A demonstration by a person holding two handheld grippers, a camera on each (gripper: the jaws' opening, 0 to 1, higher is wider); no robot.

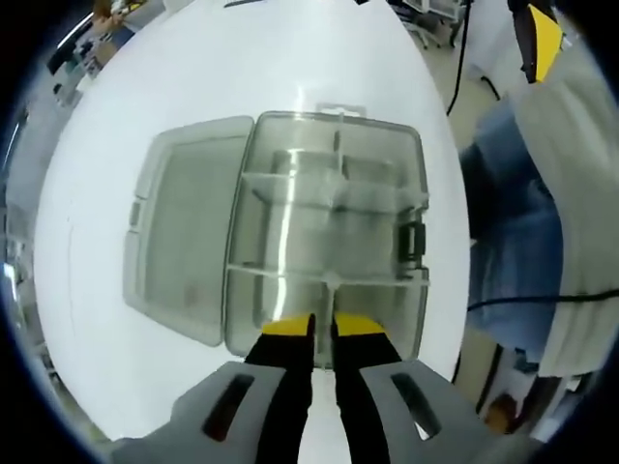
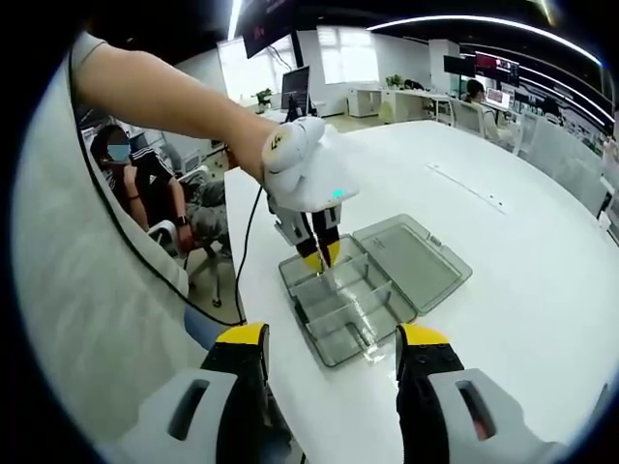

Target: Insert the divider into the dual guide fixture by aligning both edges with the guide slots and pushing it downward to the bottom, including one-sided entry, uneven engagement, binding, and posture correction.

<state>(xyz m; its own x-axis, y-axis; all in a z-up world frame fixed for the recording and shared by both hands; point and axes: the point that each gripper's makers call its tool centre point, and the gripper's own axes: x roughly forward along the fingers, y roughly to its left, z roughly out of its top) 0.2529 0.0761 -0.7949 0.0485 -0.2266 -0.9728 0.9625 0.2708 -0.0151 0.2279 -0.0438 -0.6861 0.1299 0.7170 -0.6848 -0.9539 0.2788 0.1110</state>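
From where I stood, the job looked maybe halfway in, not finished. The clear compartment box point(image 2: 366, 290) sat on the white table point(image 2: 542, 319) with its lid point(image 2: 418, 261) flopped open flat toward 3 o'clock in the right gripper view. The left gripper point(image 2: 321, 257) hung over the box's 10 o'clock corner in that view, yellow tips pointing down, jaws pinched nearly together on what I took to be the divider point(image 2: 329, 280), a thin clear strip standing upright in the tray. Honestly it was so transparent I couldn't swear where its top edge ended. In the left gripper view, that same gripper point(image 1: 322, 327) had its tips squeezed close with just a sliver between them, right at the box's point(image 1: 324, 232) 6 o'clock wall where a slot rib point(image 1: 332, 280) met the cross partition point(image 1: 324, 275). So the divider seemed to be started in its guides, but I couldn't tell whether both edges were seated or only one, or whether it had reached the floor. The right gripper point(image 2: 331, 353) was hovering wide open, holding nothing, well short of the box at its 6 o'clock side. My guess was the push to the bottom and any straightening were left to do.
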